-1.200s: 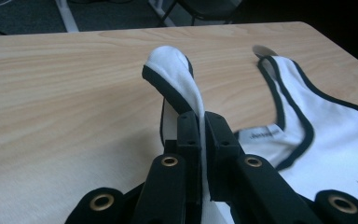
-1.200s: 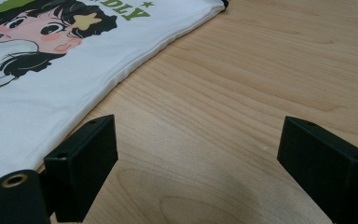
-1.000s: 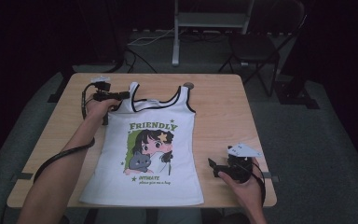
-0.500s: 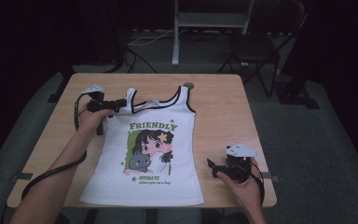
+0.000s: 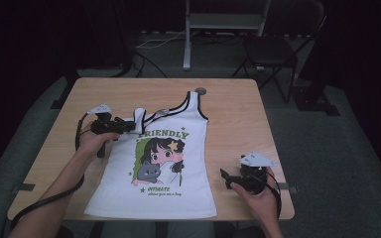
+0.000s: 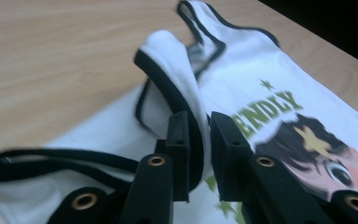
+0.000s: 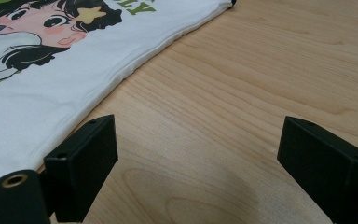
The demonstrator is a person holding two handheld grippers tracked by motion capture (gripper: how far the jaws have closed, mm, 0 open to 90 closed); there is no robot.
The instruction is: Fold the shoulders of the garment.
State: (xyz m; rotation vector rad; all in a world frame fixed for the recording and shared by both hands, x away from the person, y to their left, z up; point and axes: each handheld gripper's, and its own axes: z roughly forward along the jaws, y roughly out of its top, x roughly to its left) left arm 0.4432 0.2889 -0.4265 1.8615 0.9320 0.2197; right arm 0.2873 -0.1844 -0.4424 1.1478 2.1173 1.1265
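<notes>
**Tank top strap pinched at the left, right gripper idle**

Tank top (image 5: 163,163) lies flat on the wooden table (image 5: 238,119), hem at the near edge, neck toward the far side, with a cartoon girl and green "FRIENDLY" lettering on the front. Its left shoulder strap (image 6: 177,70) is lifted off the wood and folded over toward the print. The left gripper (image 5: 129,126), held in the person's left hand (image 5: 93,141) at the shirt's left shoulder, has that strap between its jaws; the jaws have just been opening a little, yet in the left gripper view the fabric is still squeezed between the pads. The other strap lies flat beside a small round grommet (image 5: 200,91). At the near right, just beside the shirt's right edge, the right gripper (image 5: 224,176) rests on bare wood, jaws spread wide with nothing between them.
</notes>
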